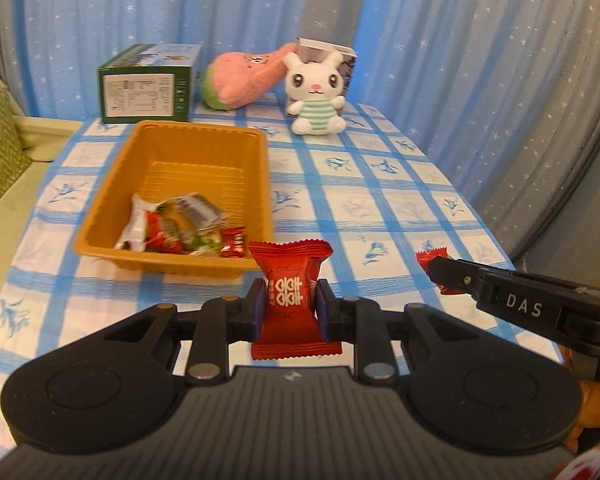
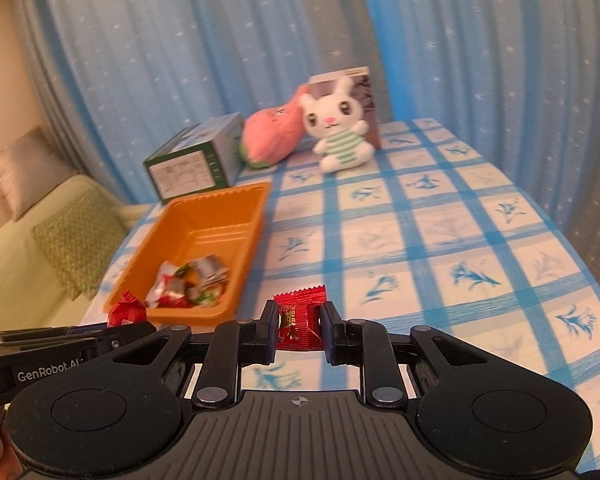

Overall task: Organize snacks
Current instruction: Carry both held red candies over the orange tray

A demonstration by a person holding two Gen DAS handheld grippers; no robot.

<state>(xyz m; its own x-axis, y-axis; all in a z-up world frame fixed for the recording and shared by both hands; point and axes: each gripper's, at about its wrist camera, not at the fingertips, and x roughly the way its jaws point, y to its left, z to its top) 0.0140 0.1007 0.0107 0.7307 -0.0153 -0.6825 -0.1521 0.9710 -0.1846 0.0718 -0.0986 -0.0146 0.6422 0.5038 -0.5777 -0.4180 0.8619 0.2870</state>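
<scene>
My left gripper is shut on a red wrapped candy with white characters, held just in front of the orange tray's near wall. The tray holds several wrapped snacks. My right gripper is shut on a smaller red candy above the tablecloth, right of the tray. In the left wrist view the right gripper enters from the right with its candy. In the right wrist view the left gripper shows at lower left with its candy.
A green box, a pink plush and a white bunny plush leaning on a small carton stand at the table's far end. A blue checked tablecloth covers the table. A green sofa lies left.
</scene>
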